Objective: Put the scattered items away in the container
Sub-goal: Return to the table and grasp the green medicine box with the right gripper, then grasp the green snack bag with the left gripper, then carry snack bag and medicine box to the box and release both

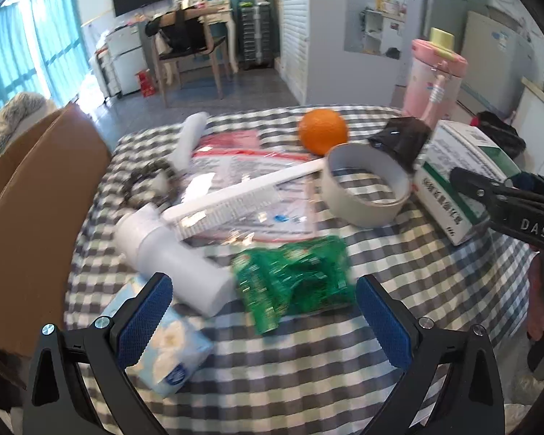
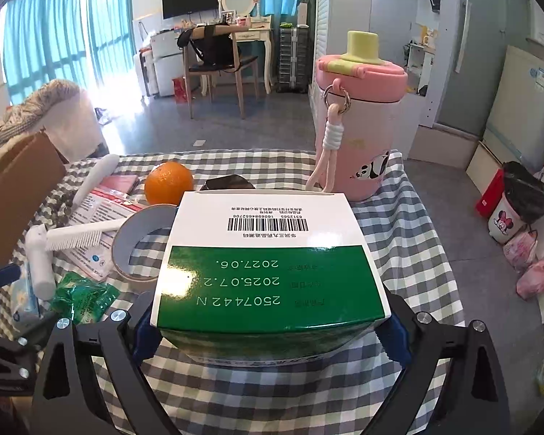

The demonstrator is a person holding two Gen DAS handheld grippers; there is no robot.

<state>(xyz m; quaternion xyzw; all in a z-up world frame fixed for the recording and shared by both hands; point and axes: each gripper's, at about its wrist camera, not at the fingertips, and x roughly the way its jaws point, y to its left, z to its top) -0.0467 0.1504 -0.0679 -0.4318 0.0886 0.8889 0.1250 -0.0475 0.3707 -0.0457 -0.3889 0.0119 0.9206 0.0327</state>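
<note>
Right gripper [image 2: 268, 330] clamps the medicine box [image 2: 268, 253]; left gripper [image 1: 264, 315] spread wide, holding nothing

So the tabletop [image 1: 308, 380] count: one orange [image 1: 322, 130], one tape roll [image 1: 366, 188], one green-and-white box [image 2: 268, 264], one pink bottle [image 2: 359, 123], one white comb [image 1: 235, 195], one green snack packet [image 1: 293, 286], one tissue pack [image 1: 170, 351], one black pouch [image 1: 402, 141].
</note>
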